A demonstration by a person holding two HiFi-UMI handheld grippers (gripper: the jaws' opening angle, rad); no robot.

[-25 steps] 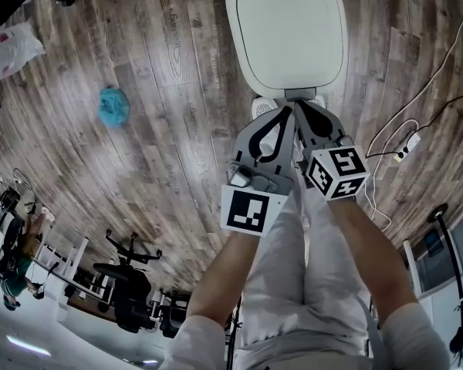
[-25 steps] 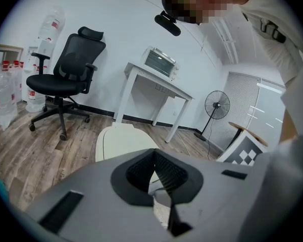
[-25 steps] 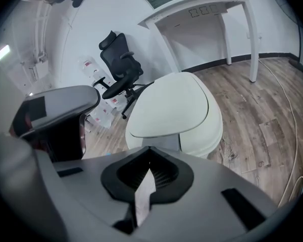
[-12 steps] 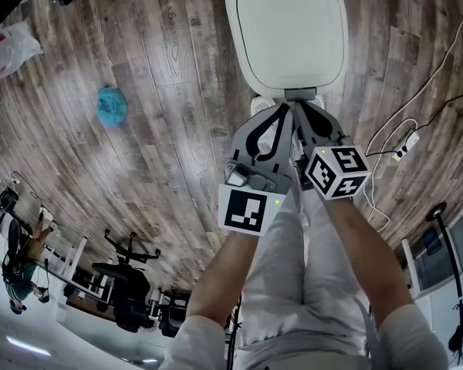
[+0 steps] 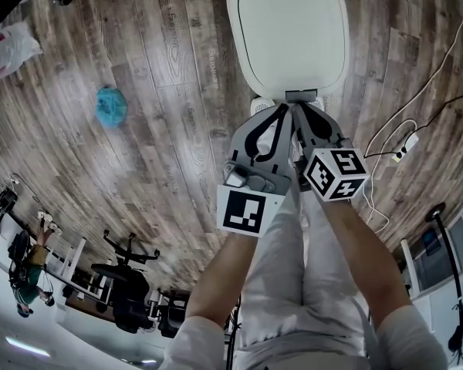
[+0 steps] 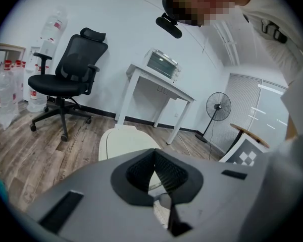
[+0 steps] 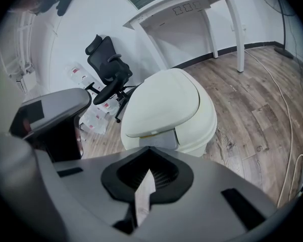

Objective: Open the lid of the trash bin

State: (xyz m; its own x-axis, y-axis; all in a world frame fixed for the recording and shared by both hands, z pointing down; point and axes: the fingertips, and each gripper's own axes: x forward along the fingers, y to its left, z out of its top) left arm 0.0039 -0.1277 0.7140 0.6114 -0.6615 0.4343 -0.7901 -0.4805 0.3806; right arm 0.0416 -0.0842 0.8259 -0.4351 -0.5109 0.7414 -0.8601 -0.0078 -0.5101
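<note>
You hold both grippers side by side in front of your legs, and their tips point to the near edge of the trash bin (image 5: pixel 287 33), which stands on the wooden floor (image 5: pixel 170 91) directly before you. The lid (image 5: pixel 287 28) of the bin is down, flat and closed. The left gripper (image 5: pixel 283 109) has its two jaws pressed together at the tips, with nothing between them; in the left gripper view only the cream lid and the floor are seen through the gap behind the tips. The right gripper (image 5: pixel 301 109) is clenched in the same way and is also empty. In the right gripper view the bin fills the middle, and the grey tab (image 7: pixel 159 140) at the front of the lid is just above the closed jaws; I cannot tell if the tips touch it. A blue-green object (image 5: pixel 112 105) lies on the floor well apart on your left, and a white cable (image 5: pixel 405 149) runs on your right.
</note>
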